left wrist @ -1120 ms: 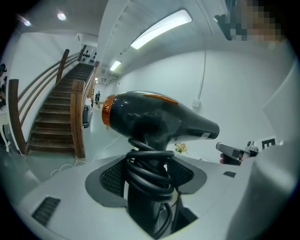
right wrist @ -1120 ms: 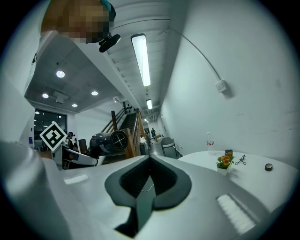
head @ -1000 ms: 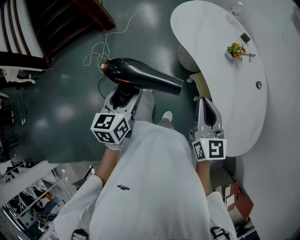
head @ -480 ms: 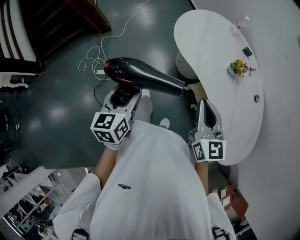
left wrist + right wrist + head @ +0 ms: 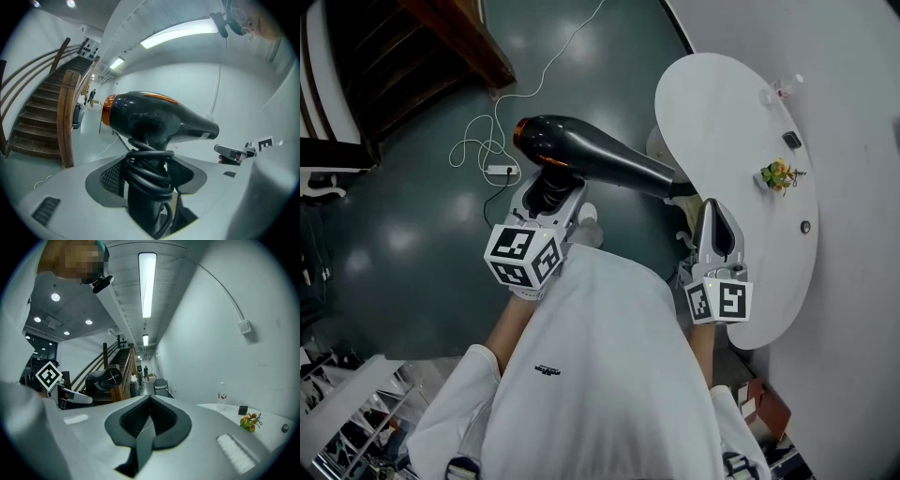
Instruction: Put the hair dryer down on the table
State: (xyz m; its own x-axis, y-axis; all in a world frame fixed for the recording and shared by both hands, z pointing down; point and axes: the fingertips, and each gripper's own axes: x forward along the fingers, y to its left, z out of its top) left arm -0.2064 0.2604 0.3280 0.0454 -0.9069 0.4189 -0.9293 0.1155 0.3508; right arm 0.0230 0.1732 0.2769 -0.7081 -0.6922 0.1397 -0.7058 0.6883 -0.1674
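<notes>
Just an unreadable label (image 5: 205, 136) on the hair dryer (image 5: 154, 117).

A white counter (image 5: 722, 122) with round edges fills the upper right of the head view. Near its right edge sit a little bunch of flowers (image 5: 777, 174), a small dark box (image 5: 791, 141), a clear bottle (image 5: 780, 89) and a tiny round thing (image 5: 805, 226). The dark floor (image 5: 403, 234) on the left has a white cord (image 5: 534, 80) and a plug strip (image 5: 501, 170) lying on it.

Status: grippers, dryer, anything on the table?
Left gripper shut on hair dryer, off the table. Right gripper shut, empty. Flowers, bottle at table's far edge.
</notes>
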